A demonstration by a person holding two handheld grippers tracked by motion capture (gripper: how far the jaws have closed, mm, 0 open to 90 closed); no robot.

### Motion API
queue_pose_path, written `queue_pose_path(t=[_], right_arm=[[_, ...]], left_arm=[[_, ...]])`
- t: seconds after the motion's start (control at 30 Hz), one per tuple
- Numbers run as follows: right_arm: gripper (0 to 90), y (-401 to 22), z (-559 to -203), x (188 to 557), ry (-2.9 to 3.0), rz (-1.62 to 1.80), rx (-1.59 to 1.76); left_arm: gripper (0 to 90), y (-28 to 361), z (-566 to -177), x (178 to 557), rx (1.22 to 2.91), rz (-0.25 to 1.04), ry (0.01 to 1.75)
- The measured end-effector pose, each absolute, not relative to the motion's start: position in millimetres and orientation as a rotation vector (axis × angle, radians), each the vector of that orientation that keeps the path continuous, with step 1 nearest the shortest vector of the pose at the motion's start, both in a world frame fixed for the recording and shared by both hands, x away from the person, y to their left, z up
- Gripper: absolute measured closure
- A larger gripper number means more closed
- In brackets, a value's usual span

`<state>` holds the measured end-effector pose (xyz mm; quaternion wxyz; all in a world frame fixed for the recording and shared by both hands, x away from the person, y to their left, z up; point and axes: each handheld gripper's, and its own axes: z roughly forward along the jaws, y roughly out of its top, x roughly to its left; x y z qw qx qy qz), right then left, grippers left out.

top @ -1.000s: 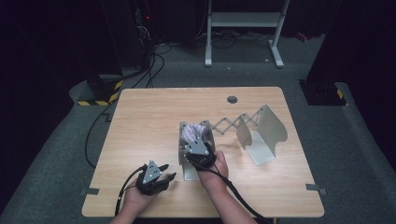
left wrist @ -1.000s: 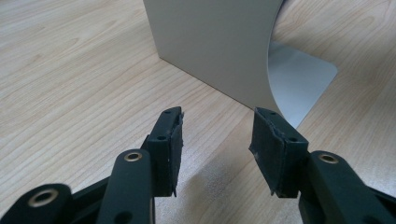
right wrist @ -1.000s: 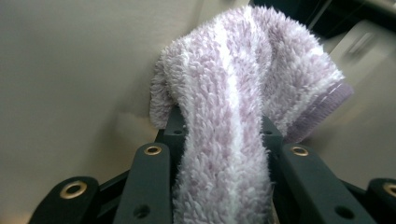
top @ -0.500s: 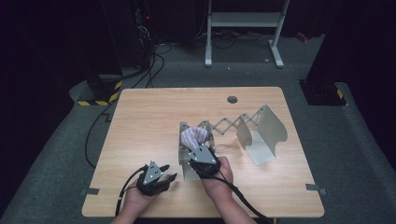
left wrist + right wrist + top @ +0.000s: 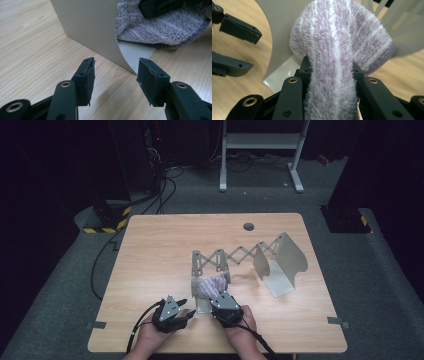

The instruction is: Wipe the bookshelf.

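The right hand-held gripper [image 5: 329, 67] is clamped on a lavender towel [image 5: 337, 45], which bulges against the near metal plate [image 5: 200, 287] of the expanding rack on the bench [image 5: 150, 250], seemingly touching its base. The left hand-held gripper [image 5: 115, 75] has just been opening; nothing sits between its jaws.

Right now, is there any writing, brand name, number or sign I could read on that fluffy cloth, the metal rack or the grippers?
None: no readable text anywhere.
Towel: plain lilac and white stripes, no label in sight.
Metal rack: bare grey metal, no marking.
Right gripper, left gripper: black, with brass rivets, no lettering.
Yellow-and-black hazard stripes on the floor: a warning pattern, no words.
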<state>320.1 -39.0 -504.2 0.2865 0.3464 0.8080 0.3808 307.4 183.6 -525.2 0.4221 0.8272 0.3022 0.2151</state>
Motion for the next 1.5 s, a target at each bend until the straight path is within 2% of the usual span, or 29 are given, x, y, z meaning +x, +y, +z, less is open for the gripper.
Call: queue_pose_path(t=[0.13,0.27,0.7,0.9,1.23,1.5], right_arm=[[65.2,-42.4,-511.3,320.6,2.203,1.011,0.952],[64.9,-37.7,-517.1,316.4,2.241,1.015,0.948],[63.5,-23.7,-507.1,310.6,2.252,1.056,0.978],[62.8,-15.9,-510.4,323.4,2.266,0.991,0.983],[61.7,1.6,-509.7,372.2,2.201,0.820,1.034],[62.0,0.5,-511.4,365.4,2.250,0.823,1.016]], left_arm=[[48.2,181.9,-526.8,307.8,2.081,0.540,0.760],[53.8,182.1,-526.9,308.4,2.074,0.537,0.758],[54.9,201.0,-519.2,311.0,2.005,0.549,0.808],[54.8,204.2,-518.2,312.3,1.995,0.557,0.819],[54.9,205.3,-518.0,312.5,1.999,0.559,0.812],[54.8,205.7,-519.1,313.2,2.003,0.558,0.814]])
